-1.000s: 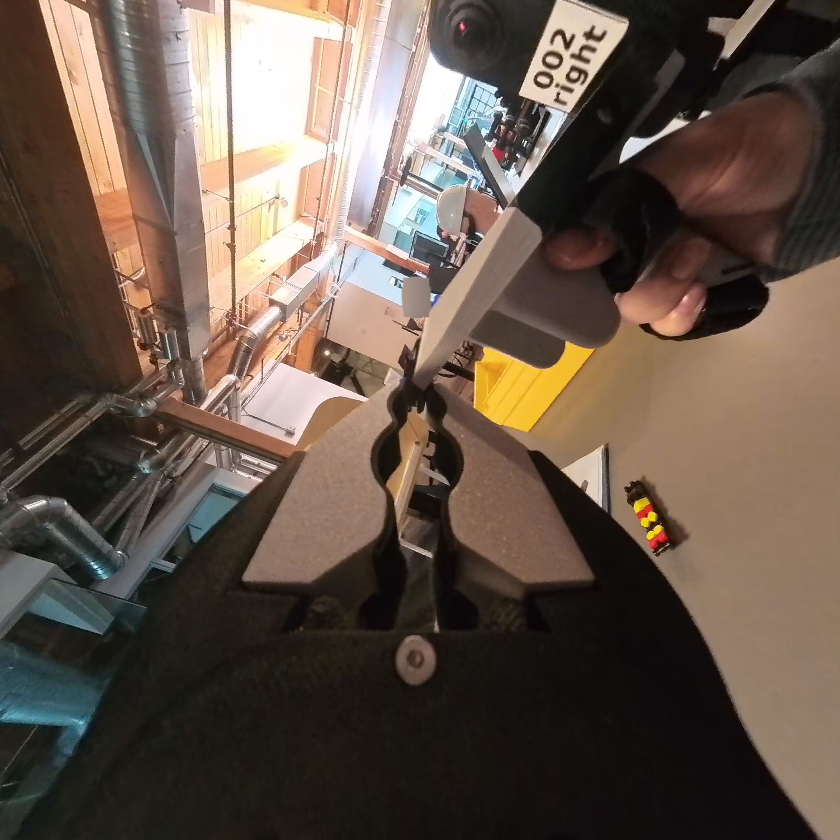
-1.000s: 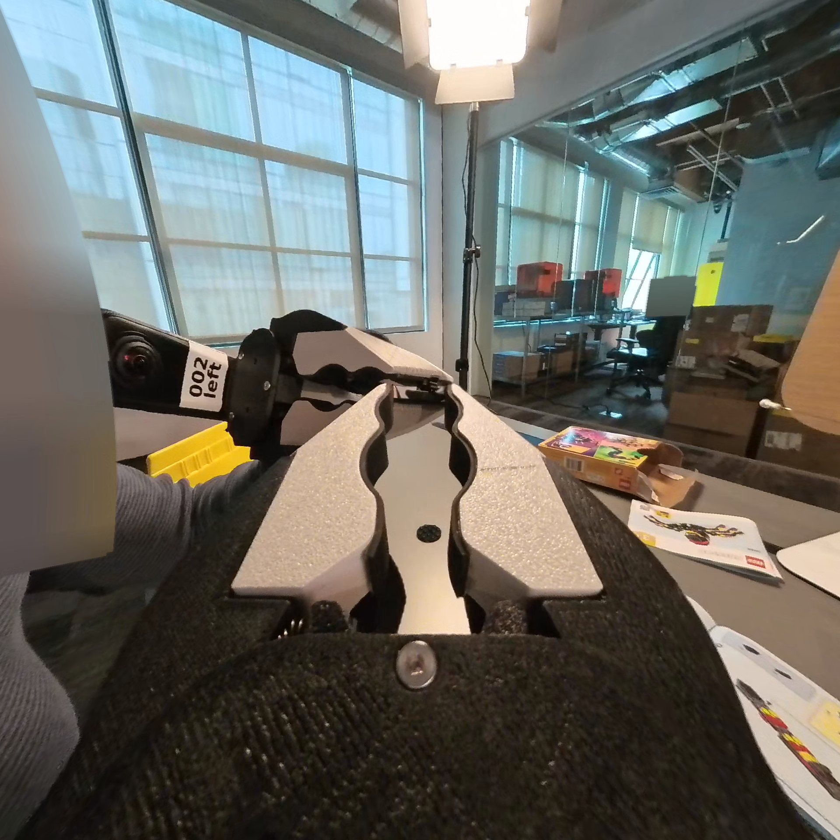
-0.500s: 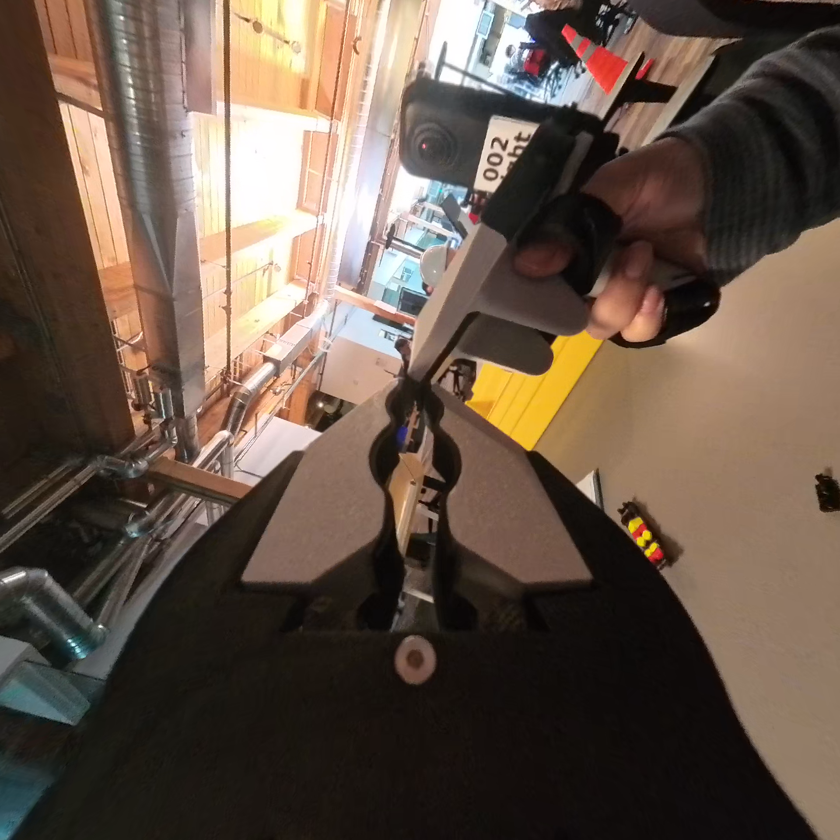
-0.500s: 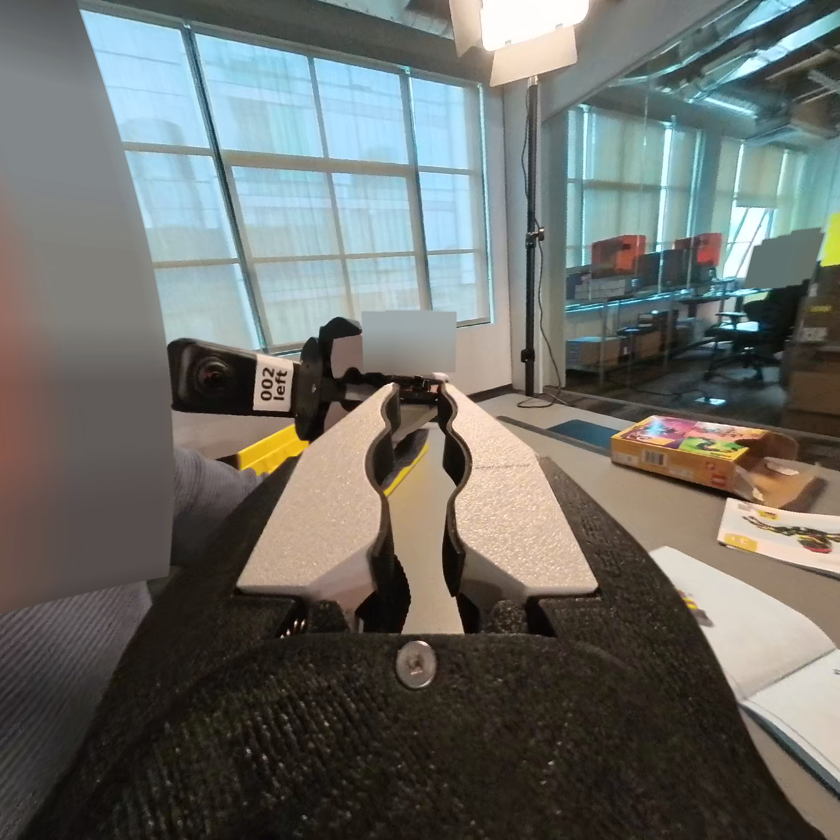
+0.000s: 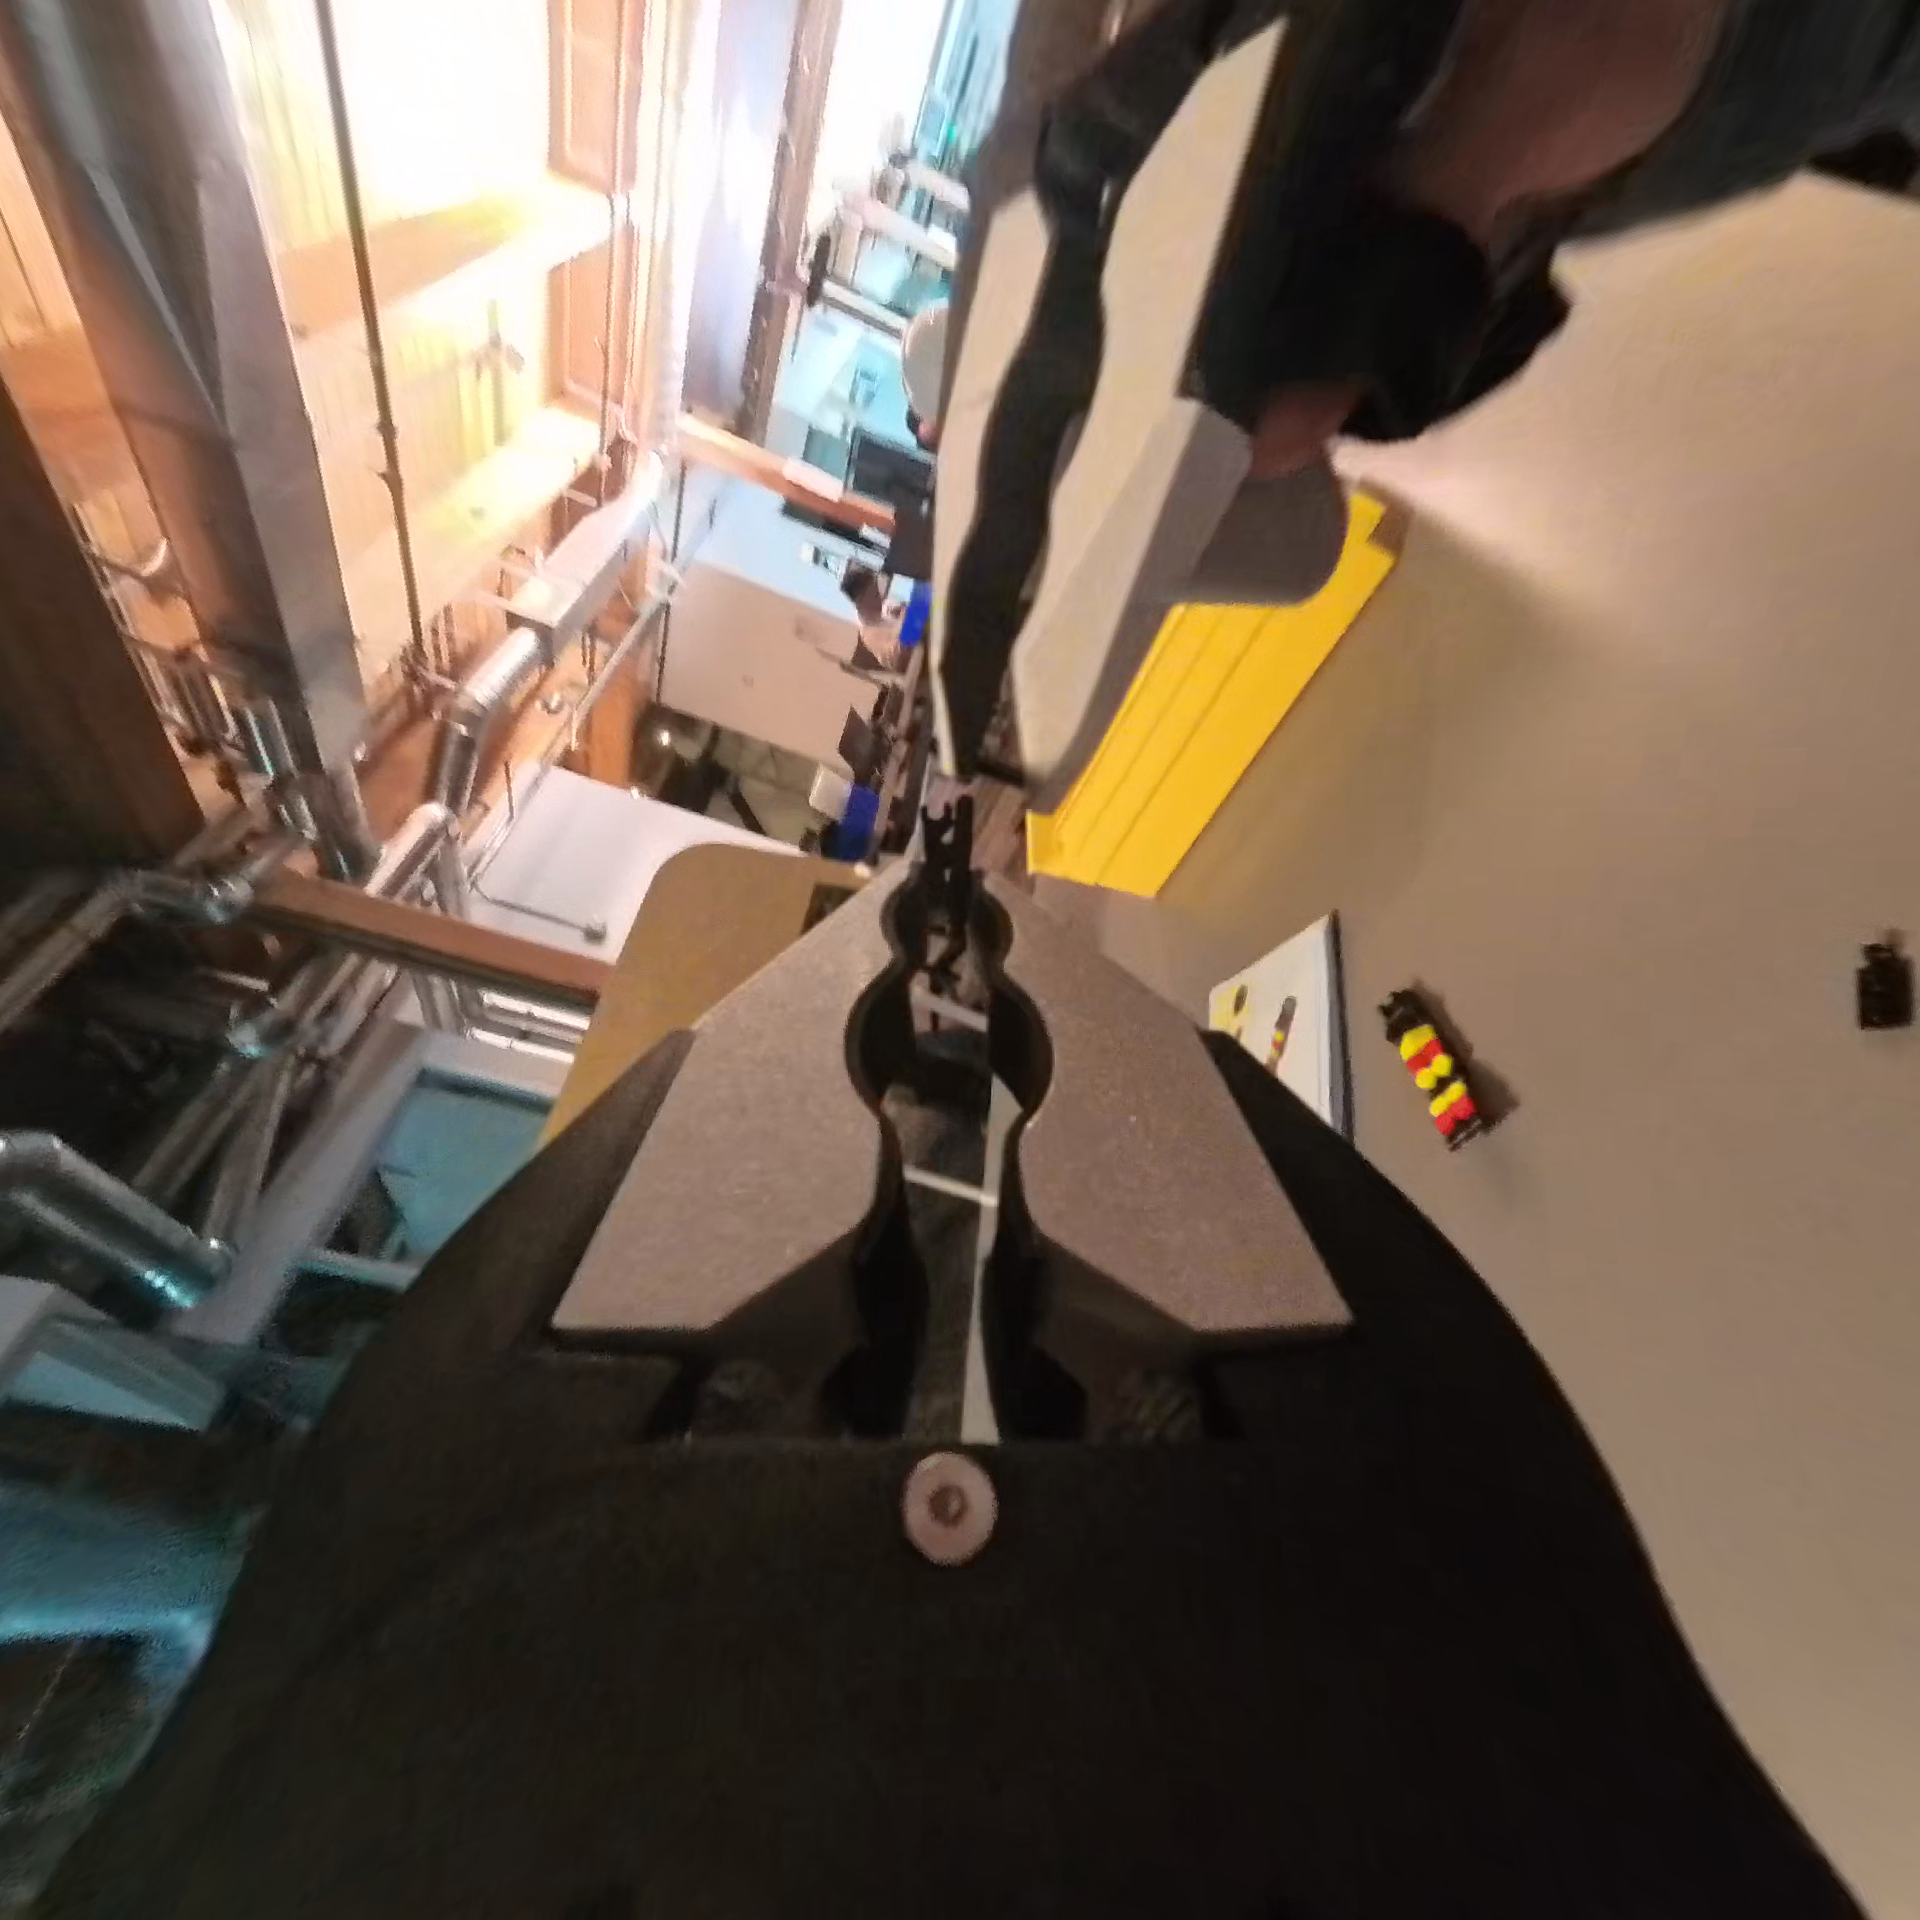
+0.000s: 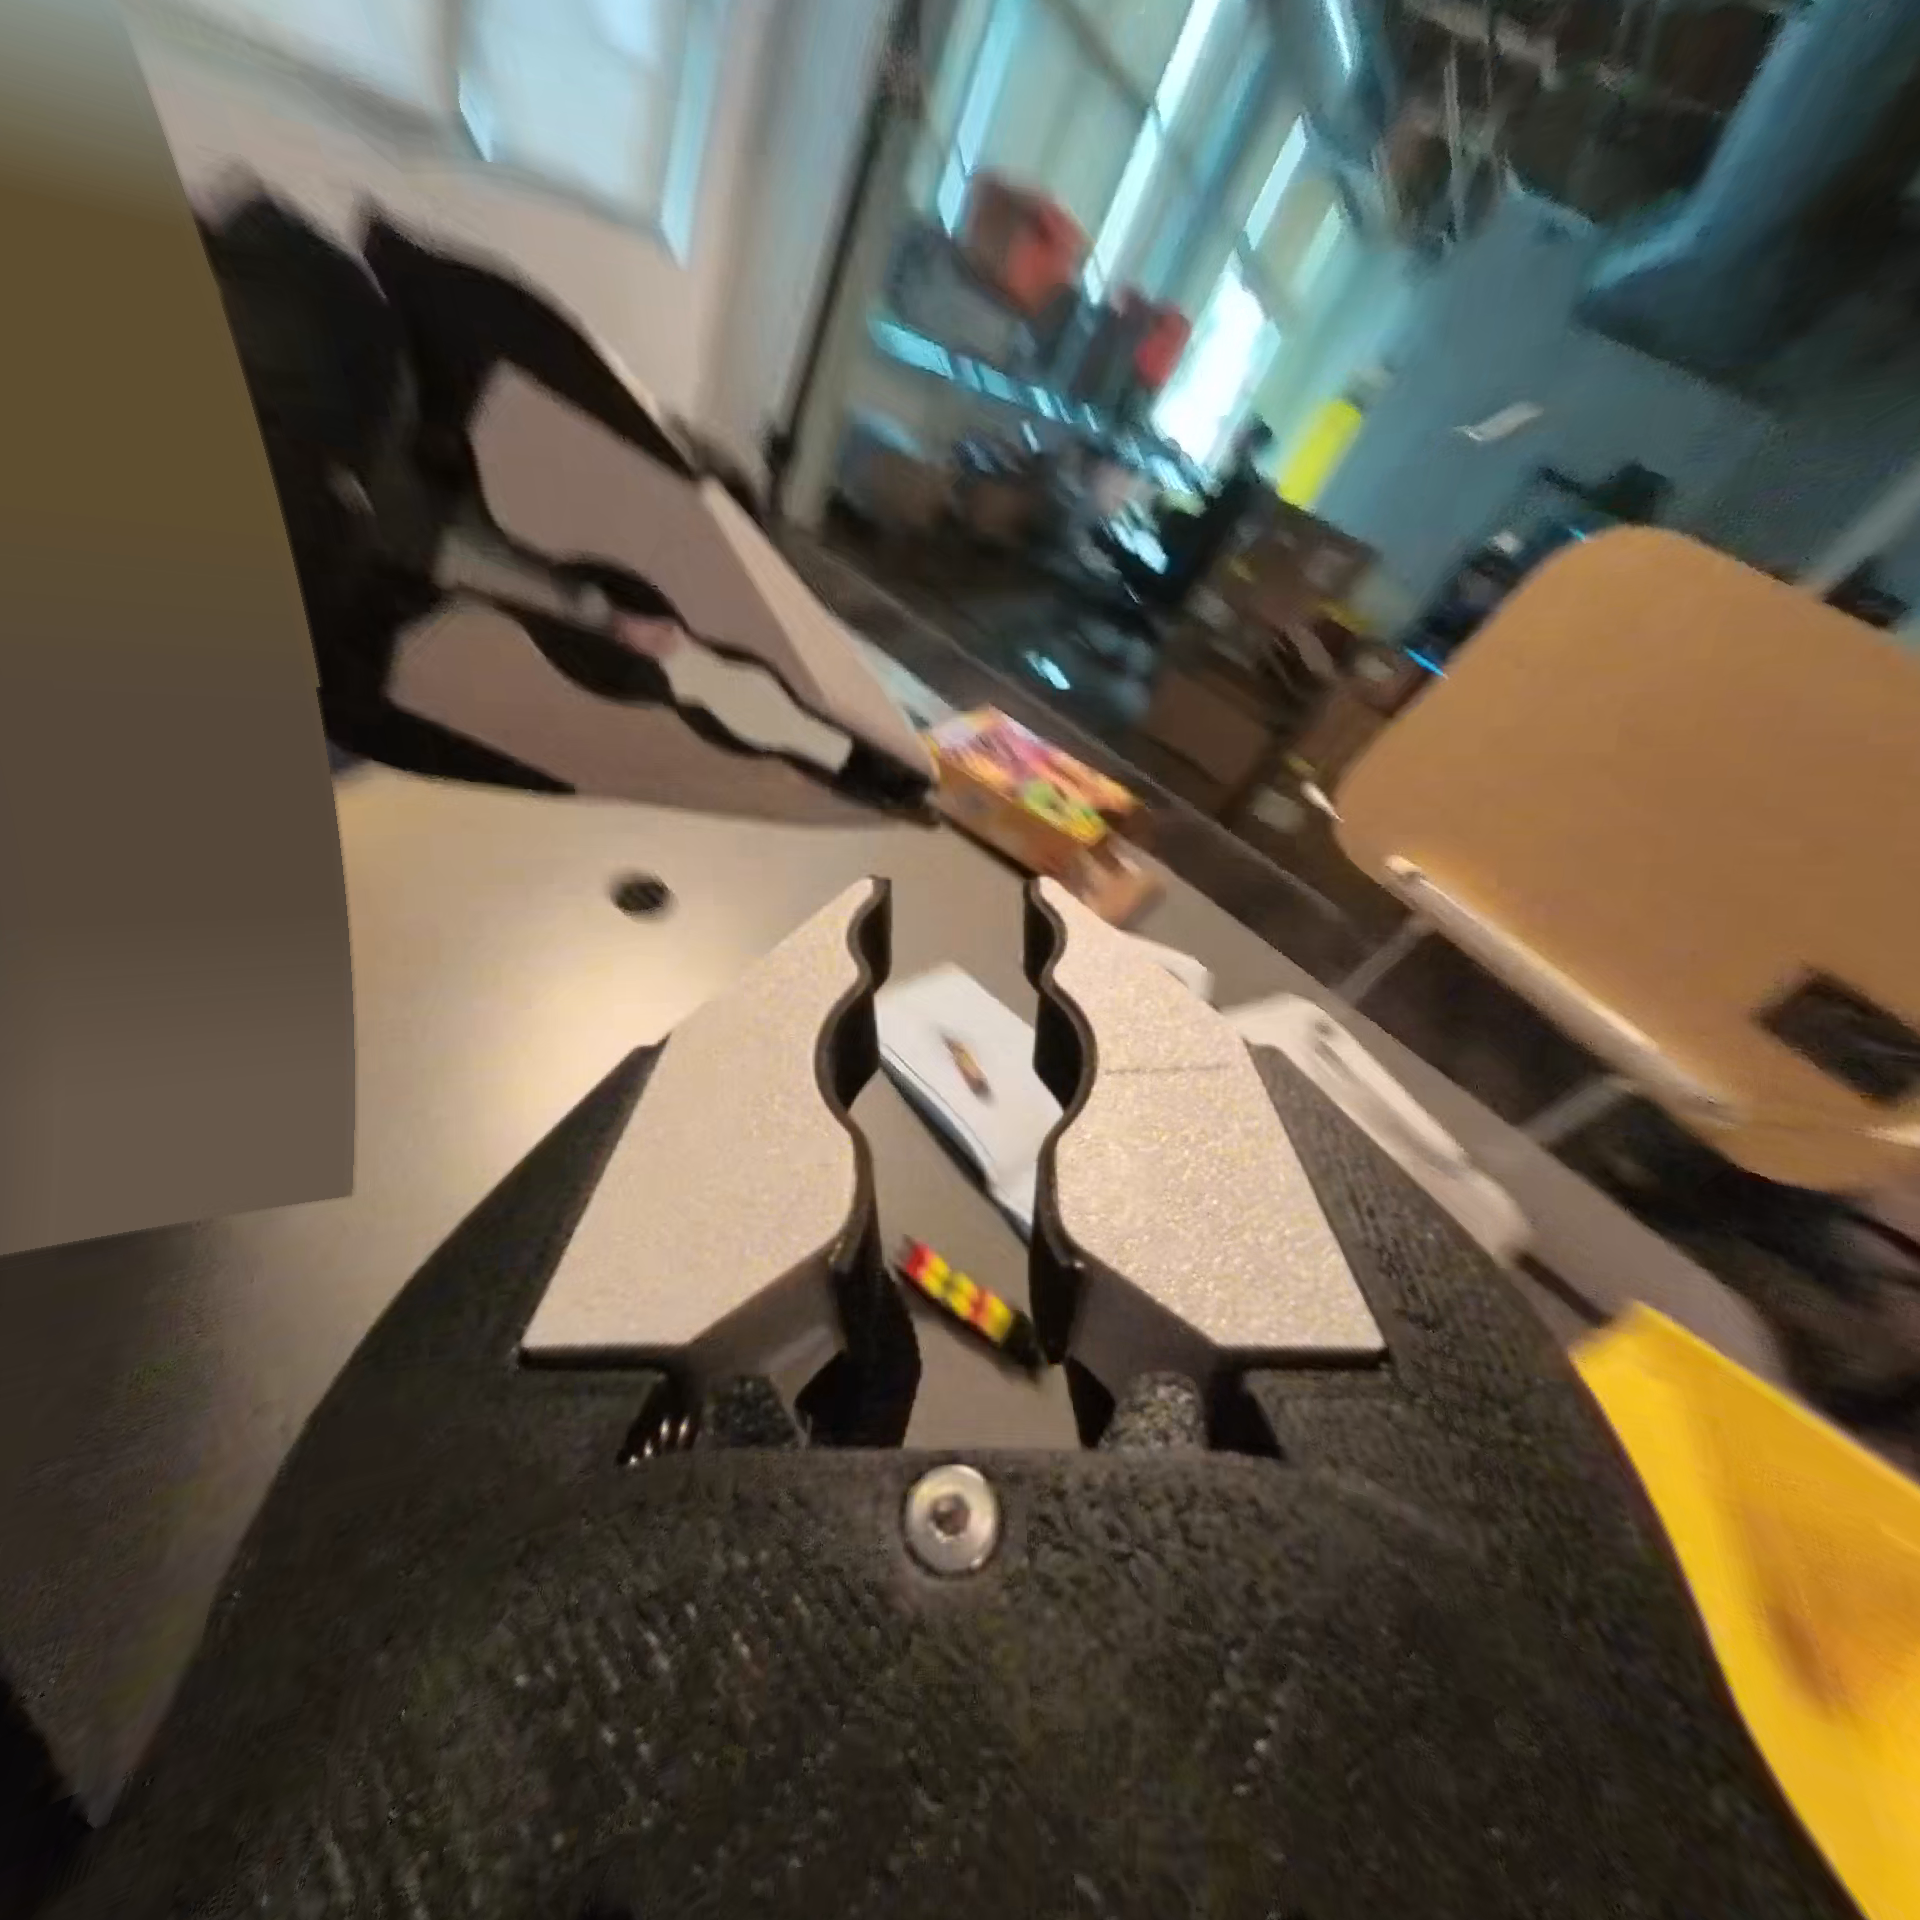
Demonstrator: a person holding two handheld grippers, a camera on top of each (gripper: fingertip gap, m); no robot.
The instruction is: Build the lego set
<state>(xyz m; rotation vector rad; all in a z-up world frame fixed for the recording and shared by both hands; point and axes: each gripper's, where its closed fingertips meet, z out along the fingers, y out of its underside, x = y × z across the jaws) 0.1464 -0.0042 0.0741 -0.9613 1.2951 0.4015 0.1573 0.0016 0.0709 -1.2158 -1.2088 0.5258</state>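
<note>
Your left wrist view is rolled sideways; your right wrist view looks low across the table (image 6: 499, 997). Both share the striped lego piece (image 5: 1439, 1075) (image 6: 961, 1294).

No legible text, label, brand, number or sign is present in either view; printed surfaces are too blurred to read.

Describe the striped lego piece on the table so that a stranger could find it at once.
Start from the grey table and find the open booklet. Just beside it lies the striped lego piece, a short black bar. Its red and yellow bands distinguish it from the small all-black piece nearby.
</note>
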